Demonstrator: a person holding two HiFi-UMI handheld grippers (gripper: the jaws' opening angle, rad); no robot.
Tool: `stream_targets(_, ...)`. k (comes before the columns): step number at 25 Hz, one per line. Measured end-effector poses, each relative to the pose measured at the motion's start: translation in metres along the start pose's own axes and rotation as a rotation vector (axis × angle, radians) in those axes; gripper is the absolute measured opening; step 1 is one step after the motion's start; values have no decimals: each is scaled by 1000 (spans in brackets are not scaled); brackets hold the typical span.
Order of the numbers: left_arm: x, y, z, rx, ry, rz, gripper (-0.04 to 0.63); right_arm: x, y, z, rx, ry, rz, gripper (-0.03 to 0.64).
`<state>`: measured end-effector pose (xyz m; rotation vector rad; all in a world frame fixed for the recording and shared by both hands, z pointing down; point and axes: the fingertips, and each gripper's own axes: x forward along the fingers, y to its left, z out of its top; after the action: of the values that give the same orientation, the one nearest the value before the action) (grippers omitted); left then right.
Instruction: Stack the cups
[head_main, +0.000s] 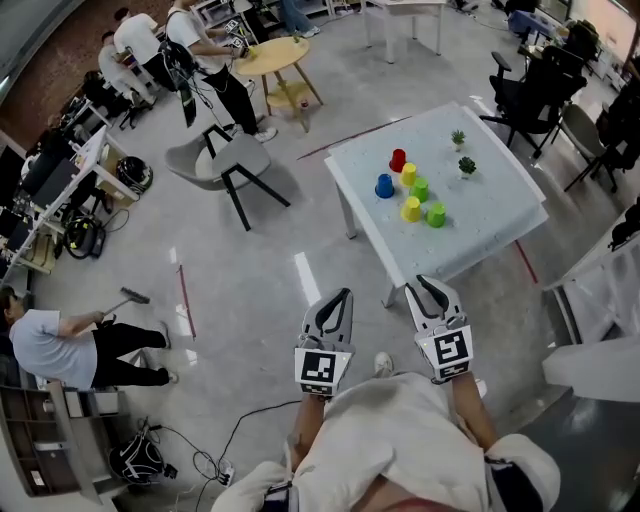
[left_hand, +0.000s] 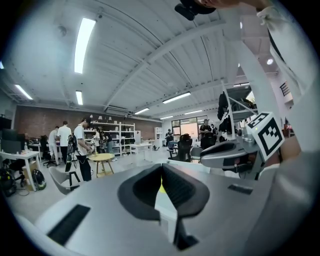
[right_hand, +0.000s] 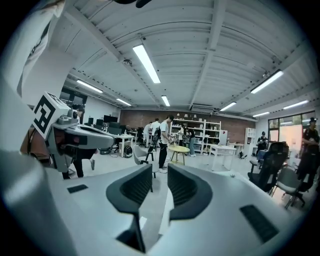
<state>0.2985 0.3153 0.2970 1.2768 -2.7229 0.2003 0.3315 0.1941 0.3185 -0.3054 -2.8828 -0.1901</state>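
Several small cups stand close together on the white table (head_main: 500, 215) ahead of me: a red cup (head_main: 398, 160), a blue cup (head_main: 385, 186), two yellow cups (head_main: 408, 174) (head_main: 411, 209) and two green cups (head_main: 420, 189) (head_main: 436, 215). None is stacked. Both grippers are held out in front of the person, short of the table's near corner. My left gripper (head_main: 340, 297) (left_hand: 161, 170) has its jaws together and holds nothing. My right gripper (head_main: 425, 287) (right_hand: 160, 172) shows a narrow gap between its pads, with nothing in it.
Two small potted plants (head_main: 458, 138) (head_main: 467, 166) stand behind the cups. A grey chair (head_main: 225, 160) and a round yellow side table (head_main: 272, 55) are to the left. Black office chairs (head_main: 530, 90) stand beyond the table. People work at the far left.
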Motion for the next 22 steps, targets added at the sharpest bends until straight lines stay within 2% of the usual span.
stream_targets(7,38,8,1,-5,10,26,15,27,-29,-5,-3,13,32,92)
stream_targets(15,54,27,6,-7,23,53,15,56,-40,-2,3,21,66,92)
stream_targets(22,80,57,2,0,21,27,16,91,-44,0,8,28,45,92)
